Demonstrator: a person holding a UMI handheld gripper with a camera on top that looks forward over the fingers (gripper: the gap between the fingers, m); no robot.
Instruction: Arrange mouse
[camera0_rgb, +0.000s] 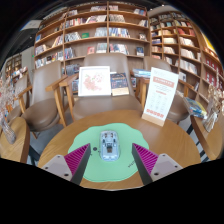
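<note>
Gripper view: jaws wide open, mouse (109, 144) between, untouched.

Grey-white mouse (109, 144) lies on a green mat (110, 165) (round table).

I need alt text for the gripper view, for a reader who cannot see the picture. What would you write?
A grey computer mouse lies on a round green mat on a wooden table, between and just ahead of the open gripper fingers. Beyond the table stand wooden chairs, a white sign and library bookshelves.
</note>
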